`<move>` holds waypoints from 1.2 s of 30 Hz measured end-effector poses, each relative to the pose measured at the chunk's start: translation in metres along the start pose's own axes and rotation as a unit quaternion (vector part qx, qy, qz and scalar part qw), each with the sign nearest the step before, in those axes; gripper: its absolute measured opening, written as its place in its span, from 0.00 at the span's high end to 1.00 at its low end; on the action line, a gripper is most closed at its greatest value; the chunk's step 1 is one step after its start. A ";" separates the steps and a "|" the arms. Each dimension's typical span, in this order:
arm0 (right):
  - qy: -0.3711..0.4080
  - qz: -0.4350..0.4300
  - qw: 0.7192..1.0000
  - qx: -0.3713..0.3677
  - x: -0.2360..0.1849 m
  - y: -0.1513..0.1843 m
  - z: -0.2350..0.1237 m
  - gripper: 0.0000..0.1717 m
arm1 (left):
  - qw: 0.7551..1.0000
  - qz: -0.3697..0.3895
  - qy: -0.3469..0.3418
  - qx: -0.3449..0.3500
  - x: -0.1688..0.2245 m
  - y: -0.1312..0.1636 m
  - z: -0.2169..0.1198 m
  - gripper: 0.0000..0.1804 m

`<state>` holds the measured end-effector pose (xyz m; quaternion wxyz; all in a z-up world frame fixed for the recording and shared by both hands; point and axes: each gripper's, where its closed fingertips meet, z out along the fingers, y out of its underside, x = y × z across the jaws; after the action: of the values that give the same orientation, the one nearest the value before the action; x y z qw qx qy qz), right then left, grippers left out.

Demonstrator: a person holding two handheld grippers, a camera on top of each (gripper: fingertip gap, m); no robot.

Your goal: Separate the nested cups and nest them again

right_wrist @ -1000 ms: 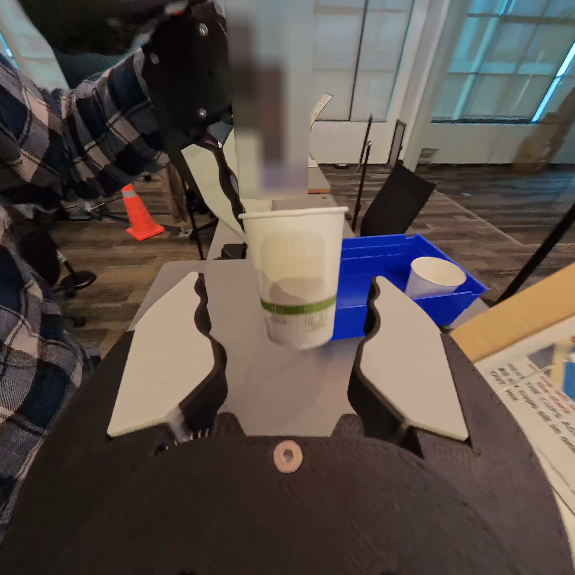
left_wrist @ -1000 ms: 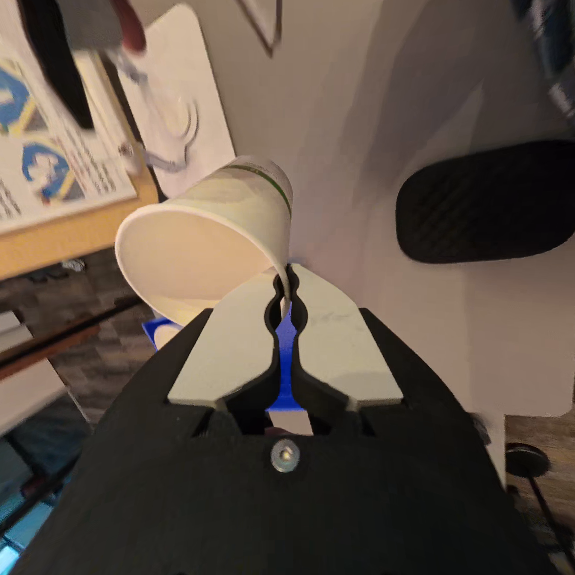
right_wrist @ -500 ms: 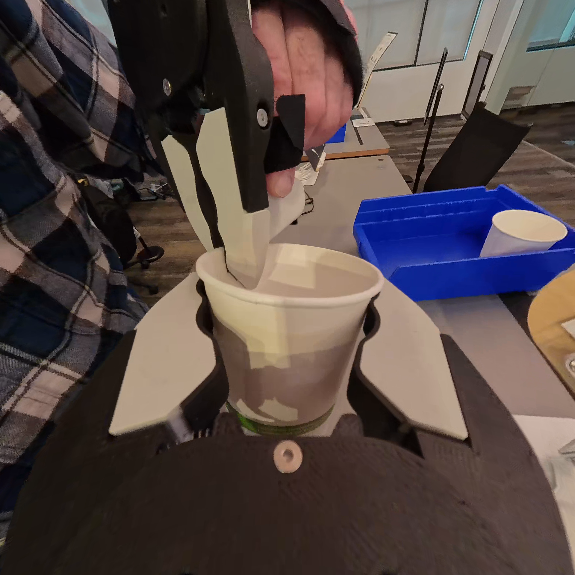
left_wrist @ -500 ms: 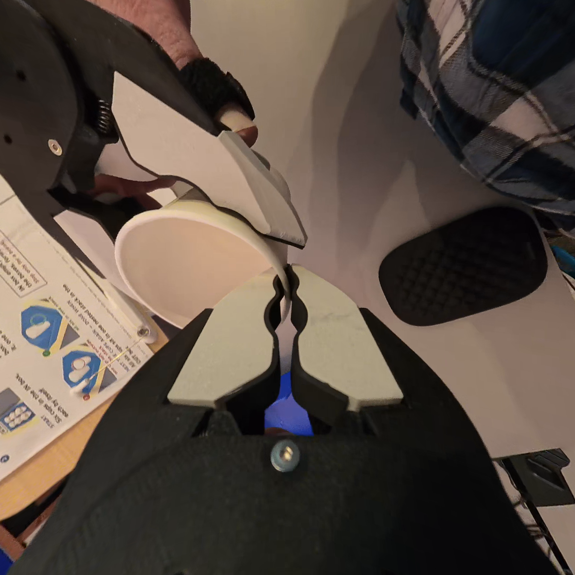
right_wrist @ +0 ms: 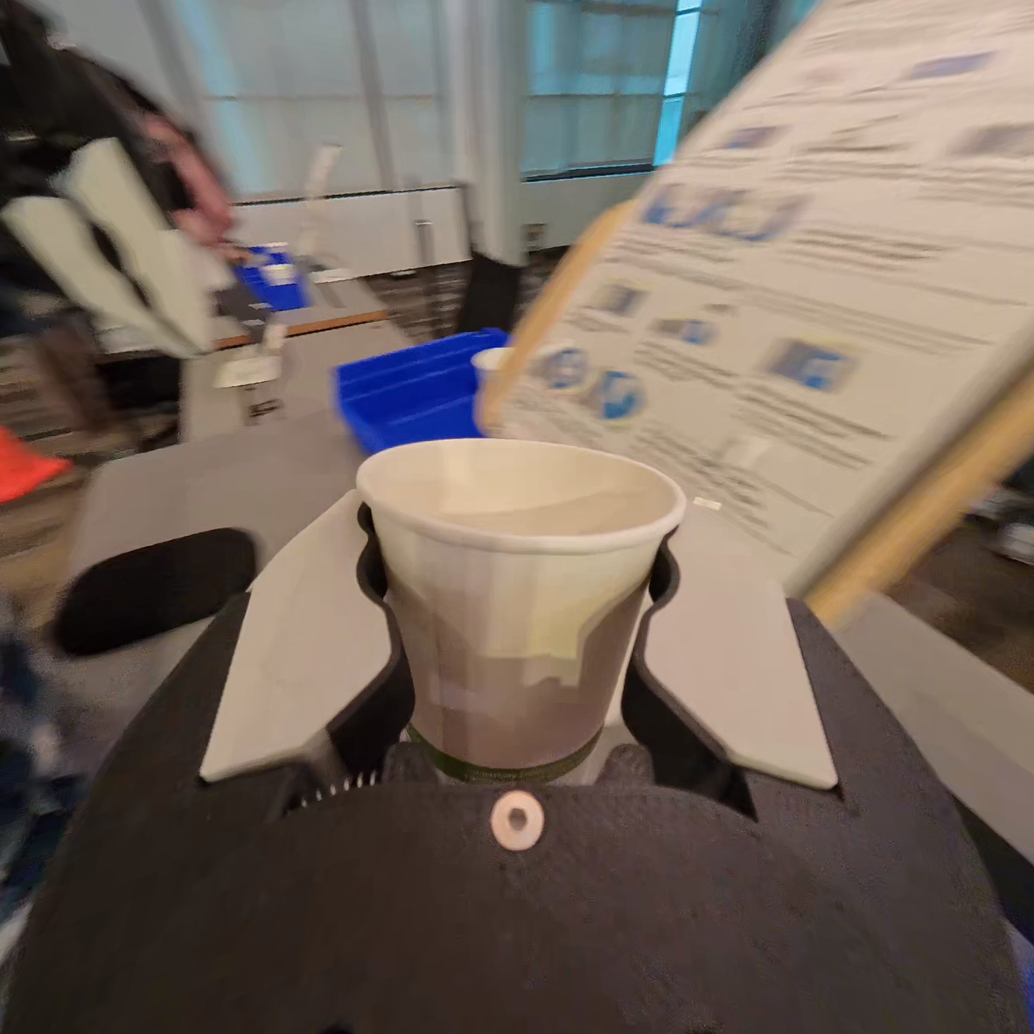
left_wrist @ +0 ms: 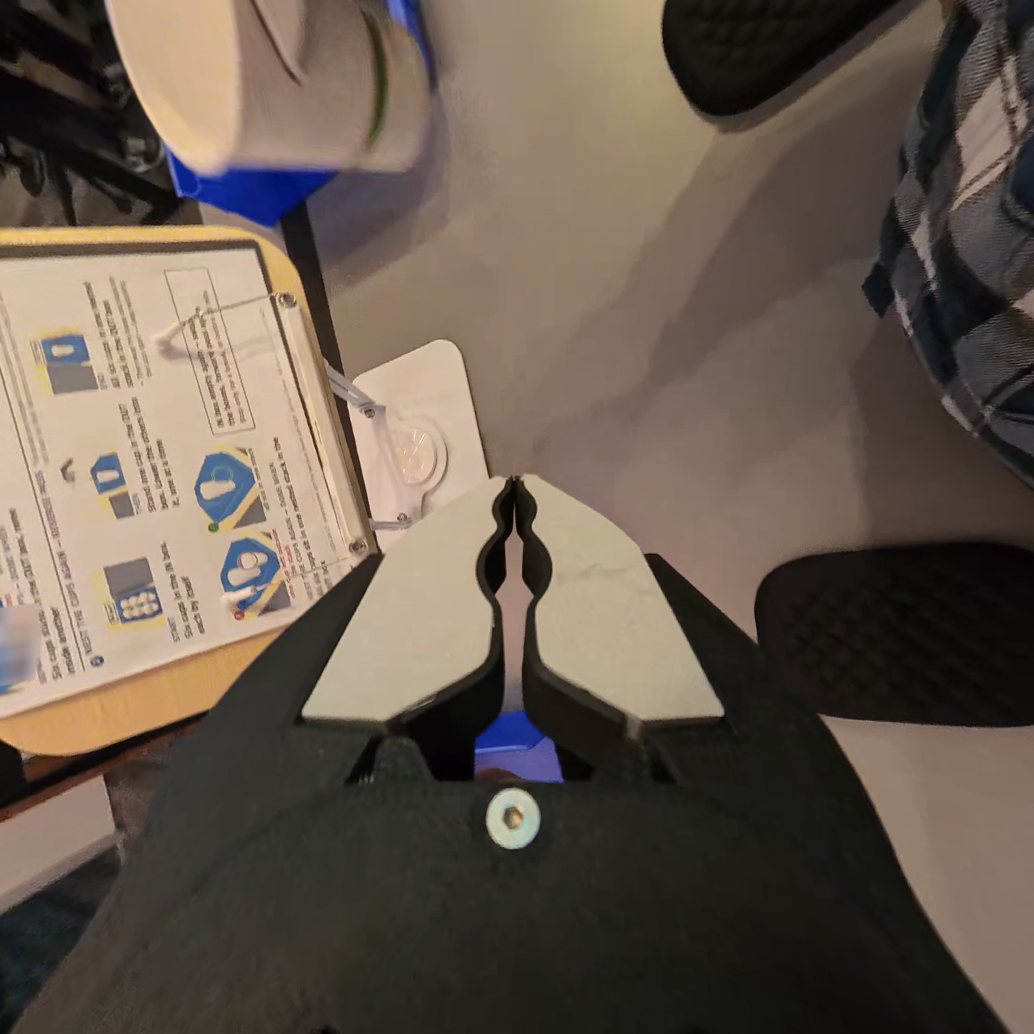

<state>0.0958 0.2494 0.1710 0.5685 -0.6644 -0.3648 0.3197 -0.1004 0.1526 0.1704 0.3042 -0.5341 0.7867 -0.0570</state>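
The right gripper (right_wrist: 517, 554) has its jaws clamped around an upright white paper cup (right_wrist: 517, 604); the left gripper (left_wrist: 513, 481) is closed on nothing. Carry it level toward the blue bin (right_wrist: 414, 391), where another cup (right_wrist: 492, 361) waits. The tilted instruction board (right_wrist: 783, 335) crowds the right side; the grey desk (right_wrist: 224, 481) lies open leftward.

Instruction sheet (left_wrist: 140, 464) is sitting on a wooden board (left_wrist: 168, 699), leaning tilted at the grey table's (left_wrist: 643, 335) edge. Two black textured pads (left_wrist: 906, 632) are lying on the table, well apart. Orange cone (right_wrist: 28, 464) is showing blurred on the floor.
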 end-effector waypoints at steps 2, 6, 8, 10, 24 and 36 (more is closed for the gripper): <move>0.089 -0.001 0.996 0.024 0.058 -0.004 -0.036 0.45 | 1.000 -0.025 -0.004 -0.008 0.001 0.009 0.004 1.00; 0.233 0.010 0.971 0.056 0.160 0.004 -0.104 0.45 | 0.997 -0.070 -0.027 -0.014 0.000 0.024 0.013 1.00; 0.284 0.017 0.955 0.079 0.197 0.007 -0.131 0.45 | 0.996 -0.088 -0.022 -0.016 0.004 0.028 0.018 1.00; 0.323 0.009 0.941 0.096 0.226 0.009 -0.152 0.45 | 0.994 -0.104 -0.014 -0.018 0.007 0.032 0.025 1.00; 0.399 0.038 0.914 0.062 0.325 0.092 -0.165 0.44 | 0.988 -0.138 0.005 -0.065 0.006 0.059 0.044 1.00; 0.406 0.082 0.909 -0.052 0.315 0.131 -0.166 0.29 | 0.986 -0.146 0.007 -0.077 -0.003 0.072 0.048 1.00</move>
<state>0.4180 0.4186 0.0628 0.6037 -0.7932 -0.0630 0.0485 -0.1315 0.1965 0.1029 0.2449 -0.6646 0.7045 -0.0441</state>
